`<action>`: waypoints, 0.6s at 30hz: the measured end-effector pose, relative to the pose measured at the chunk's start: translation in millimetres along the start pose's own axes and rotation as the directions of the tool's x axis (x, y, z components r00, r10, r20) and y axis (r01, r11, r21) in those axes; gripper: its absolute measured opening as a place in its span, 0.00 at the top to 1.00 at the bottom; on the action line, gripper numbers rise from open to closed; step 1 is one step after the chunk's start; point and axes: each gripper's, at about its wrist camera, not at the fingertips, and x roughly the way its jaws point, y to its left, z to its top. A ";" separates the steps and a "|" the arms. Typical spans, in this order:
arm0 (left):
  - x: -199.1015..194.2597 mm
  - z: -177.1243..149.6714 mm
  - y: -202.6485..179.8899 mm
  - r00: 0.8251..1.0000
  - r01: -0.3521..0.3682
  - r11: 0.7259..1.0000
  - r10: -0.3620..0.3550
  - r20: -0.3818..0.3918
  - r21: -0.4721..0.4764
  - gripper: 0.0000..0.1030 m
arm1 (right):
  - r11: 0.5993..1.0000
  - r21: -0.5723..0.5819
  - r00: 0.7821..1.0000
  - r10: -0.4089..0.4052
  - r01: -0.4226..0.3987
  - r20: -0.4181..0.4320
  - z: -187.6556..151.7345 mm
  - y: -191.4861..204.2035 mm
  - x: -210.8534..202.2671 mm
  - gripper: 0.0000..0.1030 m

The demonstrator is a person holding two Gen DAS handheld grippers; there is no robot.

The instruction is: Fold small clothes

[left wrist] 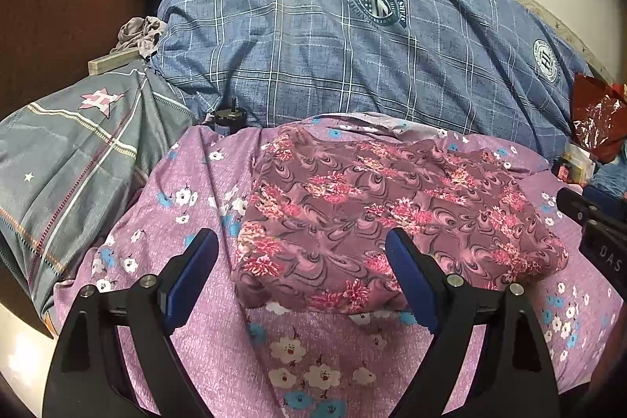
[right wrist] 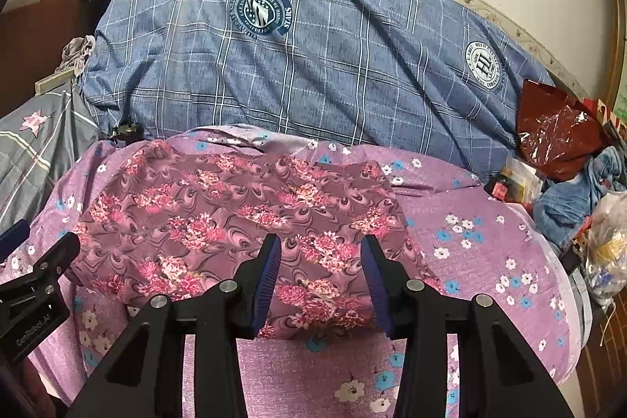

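A folded maroon garment with pink flowers (left wrist: pixel 392 214) lies on a purple flowered bedsheet (left wrist: pixel 188 320). It also shows in the right wrist view (right wrist: pixel 235 214). My left gripper (left wrist: pixel 301 241) is open and empty, its fingers straddling the garment's near left corner just above the cloth. My right gripper (right wrist: pixel 321 245) is open and empty over the garment's near right part. The right gripper shows at the right edge of the left wrist view (left wrist: pixel 595 222). The left gripper shows at the left edge of the right wrist view (right wrist: pixel 35 261).
A blue plaid duvet (left wrist: pixel 333 46) is piled behind the garment. A grey striped pillow (left wrist: pixel 70 151) lies at the left. A red plastic bag (right wrist: pixel 556 136) and cluttered bags (right wrist: pixel 603 230) sit at the right. A small black object (left wrist: pixel 229 114) rests at the duvet's foot.
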 end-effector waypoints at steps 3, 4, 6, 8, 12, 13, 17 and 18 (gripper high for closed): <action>-1.0 1.4 -1.5 1.000 0.005 1.000 -0.005 0.003 0.000 0.15 | 1.000 0.004 1.000 0.006 -0.006 0.004 0.0 -1.6 -1.1 0.57; -1.7 1.7 -2.2 1.000 0.005 1.000 -0.005 0.006 0.001 0.15 | 1.000 0.000 1.000 0.005 -0.005 0.005 -0.2 -1.5 -1.2 0.57; -2.1 2.0 -4.6 1.000 0.004 1.000 -0.004 0.009 0.007 0.15 | 1.000 -0.001 1.000 0.005 -0.005 0.006 -0.9 -2.4 -1.0 0.57; -1.6 2.2 -6.8 1.000 0.001 1.000 -0.001 0.007 0.015 0.15 | 1.000 -0.002 1.000 0.003 -0.003 0.007 -0.9 -3.0 -0.9 0.57; -0.3 2.3 -9.2 1.000 0.000 1.000 0.000 0.007 0.019 0.15 | 1.000 0.002 1.000 -0.002 0.002 0.010 -1.0 -6.0 -0.2 0.57; 0.6 2.0 -9.8 1.000 0.000 1.000 0.000 0.004 0.018 0.15 | 1.000 0.003 1.000 -0.002 0.002 0.010 -1.0 -6.4 0.2 0.57; 1.9 1.2 -12.4 1.000 0.004 1.000 -0.004 0.003 0.026 0.15 | 1.000 -0.001 1.000 -0.003 0.003 0.009 -2.2 -6.1 1.5 0.57; 1.9 1.1 -13.3 1.000 0.003 1.000 -0.003 0.005 0.030 0.15 | 1.000 -0.002 1.000 -0.003 0.003 0.008 -2.8 -6.1 2.4 0.57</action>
